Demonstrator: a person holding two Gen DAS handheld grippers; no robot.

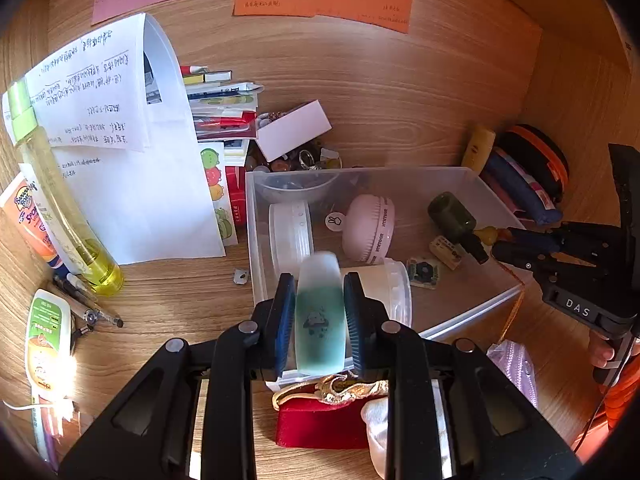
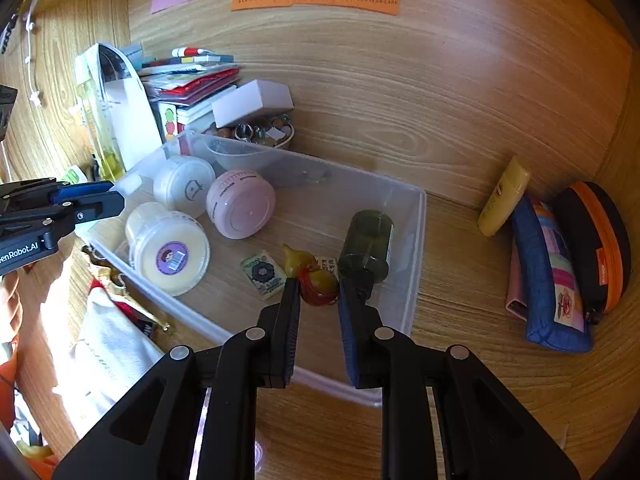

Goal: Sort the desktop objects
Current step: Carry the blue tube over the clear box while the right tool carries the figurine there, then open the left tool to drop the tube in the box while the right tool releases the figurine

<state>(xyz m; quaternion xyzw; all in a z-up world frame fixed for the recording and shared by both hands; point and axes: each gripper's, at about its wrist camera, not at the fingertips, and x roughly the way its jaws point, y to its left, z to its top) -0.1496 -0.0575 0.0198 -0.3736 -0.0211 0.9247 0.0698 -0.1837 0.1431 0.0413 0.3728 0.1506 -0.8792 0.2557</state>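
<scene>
My left gripper [image 1: 319,280] is shut on a frosted bottle with teal liquid [image 1: 320,320] and holds it over the near left corner of the clear plastic bin [image 1: 472,312]. The bin [image 2: 416,240] holds white round jars [image 2: 168,248], a pink round case [image 2: 240,204], a dark green bottle [image 2: 366,246], a small patterned card [image 2: 262,272] and a yellow gourd charm [image 2: 310,274]. My right gripper [image 2: 319,284] is open, its jaws on either side of the gourd charm inside the bin. It shows at the right of the left wrist view [image 1: 496,248].
White papers [image 1: 120,160], a yellow-green bottle [image 1: 60,200], tubes and pens [image 1: 88,308] lie left of the bin. A stack of booklets [image 2: 188,80] and a white box [image 2: 252,100] stand behind it. Pouches [image 2: 552,276] and a yellow tube [image 2: 504,196] lie right. A red box [image 1: 320,424] is near.
</scene>
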